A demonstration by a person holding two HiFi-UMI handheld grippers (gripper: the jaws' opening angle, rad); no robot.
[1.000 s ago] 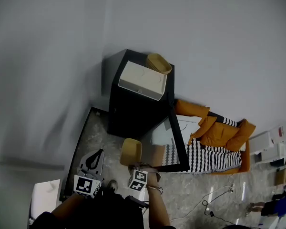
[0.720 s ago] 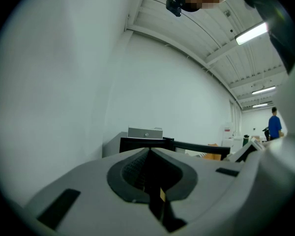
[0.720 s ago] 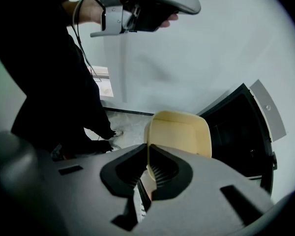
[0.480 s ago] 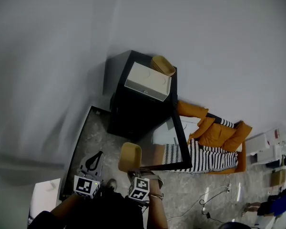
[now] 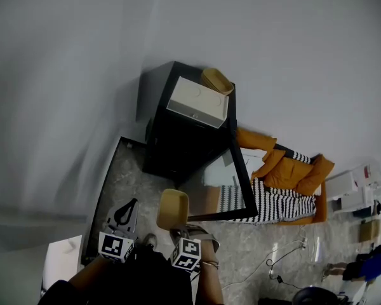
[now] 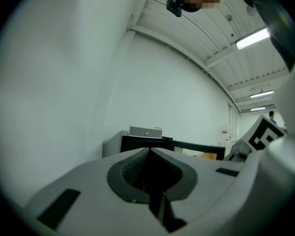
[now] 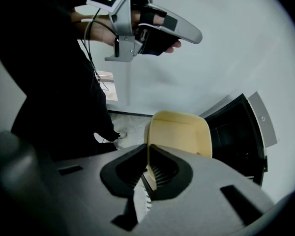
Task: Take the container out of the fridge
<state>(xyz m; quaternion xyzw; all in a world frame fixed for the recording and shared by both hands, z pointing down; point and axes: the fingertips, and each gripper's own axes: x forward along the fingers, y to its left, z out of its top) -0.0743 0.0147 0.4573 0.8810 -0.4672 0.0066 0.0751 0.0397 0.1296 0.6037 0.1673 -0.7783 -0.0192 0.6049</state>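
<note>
- The left gripper [image 5: 128,210] hangs over the grey stone-patterned floor [image 5: 130,180], low at the left of the head view. In its own view [image 6: 148,151] the jaws are pressed together with nothing between them.
- The container [image 5: 173,208], pale yellow with rounded corners, is outside the fridge. It is held in the air over the floor, in front of the fridge's open front and just right of the left gripper.
- The right gripper [image 5: 178,229] is clenched on the container. In the right gripper view [image 7: 148,150] its jaws pinch one thin side wall of the container [image 7: 181,136], whose open side is turned toward the camera.
- The fridge [image 5: 178,142] is a black cabinet set against the pale wall, and its dark inside is open to view.
- A white box [image 5: 199,101] sits along the front edge of the fridge top.
- A second tan container [image 5: 216,80] lies tilted at the back right corner of the fridge top, just behind the box.
- The fridge door [image 5: 242,183], glass in a black frame, is swung wide open to the right.
- An orange and black-and-white striped seat [image 5: 286,186] stands beyond the door.
</note>
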